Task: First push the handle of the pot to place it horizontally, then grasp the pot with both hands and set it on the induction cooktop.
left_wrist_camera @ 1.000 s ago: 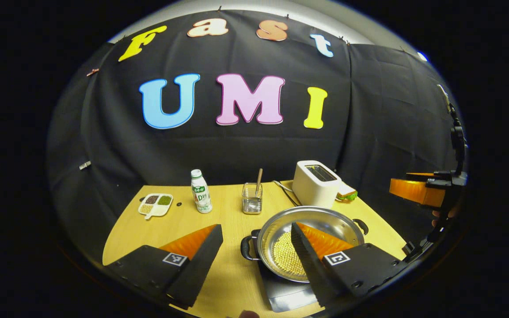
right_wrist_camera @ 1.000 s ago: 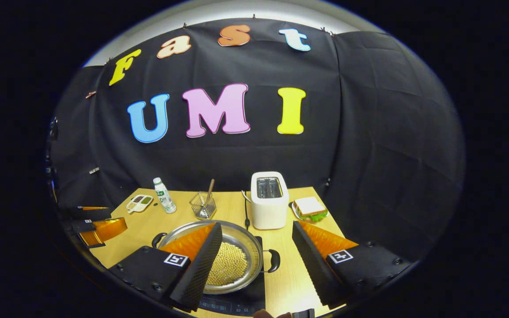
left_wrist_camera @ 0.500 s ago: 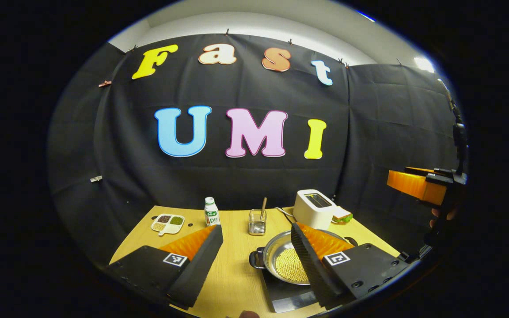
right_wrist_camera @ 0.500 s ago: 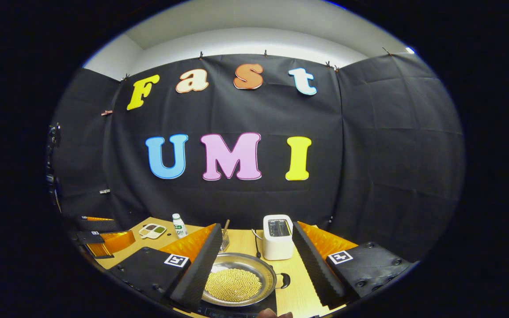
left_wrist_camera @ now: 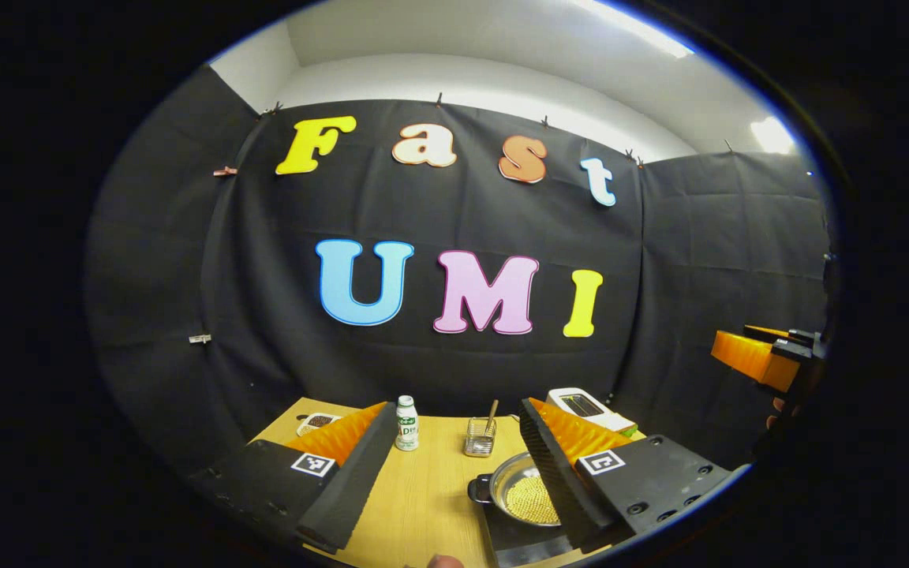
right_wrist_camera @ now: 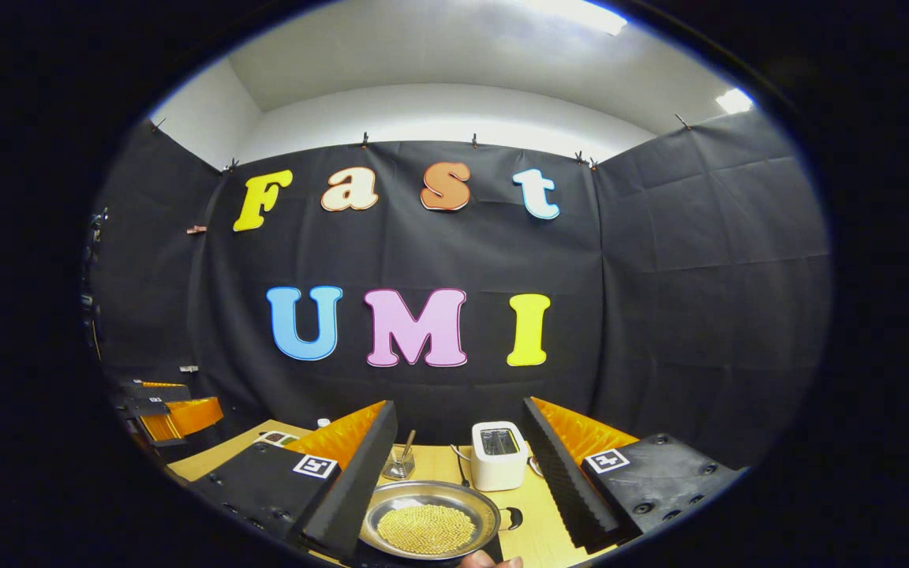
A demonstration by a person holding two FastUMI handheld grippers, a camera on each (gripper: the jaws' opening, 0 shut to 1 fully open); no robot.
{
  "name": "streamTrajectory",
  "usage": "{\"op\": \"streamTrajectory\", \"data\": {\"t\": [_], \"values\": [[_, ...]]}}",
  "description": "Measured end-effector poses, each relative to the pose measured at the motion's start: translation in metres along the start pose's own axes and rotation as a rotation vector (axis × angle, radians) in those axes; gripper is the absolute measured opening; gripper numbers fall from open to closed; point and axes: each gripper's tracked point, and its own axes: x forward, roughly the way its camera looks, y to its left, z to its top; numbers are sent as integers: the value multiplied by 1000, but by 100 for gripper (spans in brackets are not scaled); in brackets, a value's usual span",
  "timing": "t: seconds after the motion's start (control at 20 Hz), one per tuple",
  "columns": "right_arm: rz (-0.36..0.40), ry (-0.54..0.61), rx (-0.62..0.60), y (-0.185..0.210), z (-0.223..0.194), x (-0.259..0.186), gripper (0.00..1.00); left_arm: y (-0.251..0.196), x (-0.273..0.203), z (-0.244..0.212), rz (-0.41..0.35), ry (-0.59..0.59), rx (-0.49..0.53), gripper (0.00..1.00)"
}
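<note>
Both claws (left_wrist_camera: 454,457) (right_wrist_camera: 458,457) gape above pot (right_wrist_camera: 431,521).

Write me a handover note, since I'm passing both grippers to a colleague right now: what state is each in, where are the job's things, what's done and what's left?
Left gripper: open, holding nothing, raised above the table.
Right gripper: open, holding nothing, also raised.
The pot, with yellow beans inside, sits on the black induction cooktop, its side handles roughly level.
Done: the pot appears placed and released.
Left: likely nothing; just check that it sits centred.
</note>
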Motion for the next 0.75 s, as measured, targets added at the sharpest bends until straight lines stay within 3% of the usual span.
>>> {"op": "streamTrajectory", "data": {"t": [0.25,0.75], "values": [[-7,2,-24,1,-1,-7,98,18,-12,11,21,-30,35,96],[-3,12,-22,6,-3,-10,98,0,-19,13,-23,-29,68,96]]}}
